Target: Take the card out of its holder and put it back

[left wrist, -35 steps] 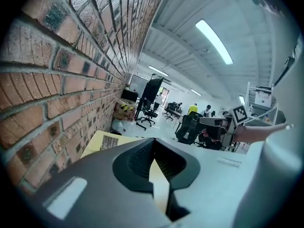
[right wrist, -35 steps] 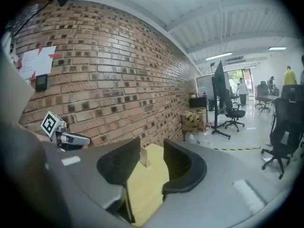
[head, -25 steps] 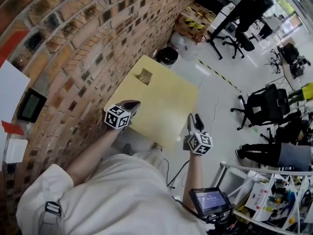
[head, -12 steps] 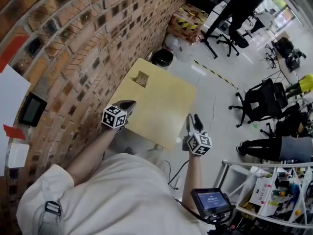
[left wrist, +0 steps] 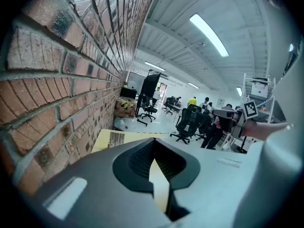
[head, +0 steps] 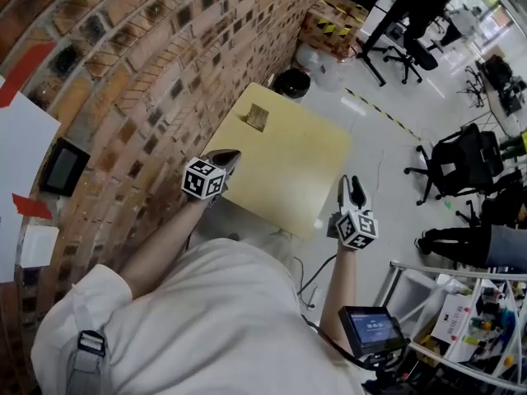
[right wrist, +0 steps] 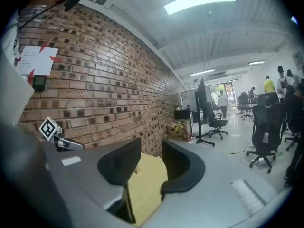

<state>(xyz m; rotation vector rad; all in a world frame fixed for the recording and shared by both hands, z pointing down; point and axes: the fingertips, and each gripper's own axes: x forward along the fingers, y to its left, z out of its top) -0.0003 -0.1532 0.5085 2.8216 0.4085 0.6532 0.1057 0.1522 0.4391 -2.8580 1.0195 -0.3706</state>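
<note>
The card holder (head: 258, 117) is a small brownish stand with a card in it, near the far left corner of the yellow table (head: 288, 167). It also shows in the left gripper view as a labelled card holder (left wrist: 116, 138). My left gripper (head: 228, 160) hovers at the table's near left edge, shut and empty, its tips meeting (left wrist: 153, 148). My right gripper (head: 352, 189) hangs off the table's near right corner. Its jaws (right wrist: 152, 158) stand open with only the table between them, and have just been closing a little.
A brick wall (head: 140, 81) runs along the table's left side. A black bin (head: 290, 82) and cardboard boxes (head: 333, 21) lie beyond the table. Office chairs (head: 457, 167) and a seated person (head: 473, 245) are on the right. A small screen (head: 372, 327) hangs at my waist.
The head view has shifted, so table and grippers sit a little further right in the frame. Neither gripper has visibly moved relative to the table.
</note>
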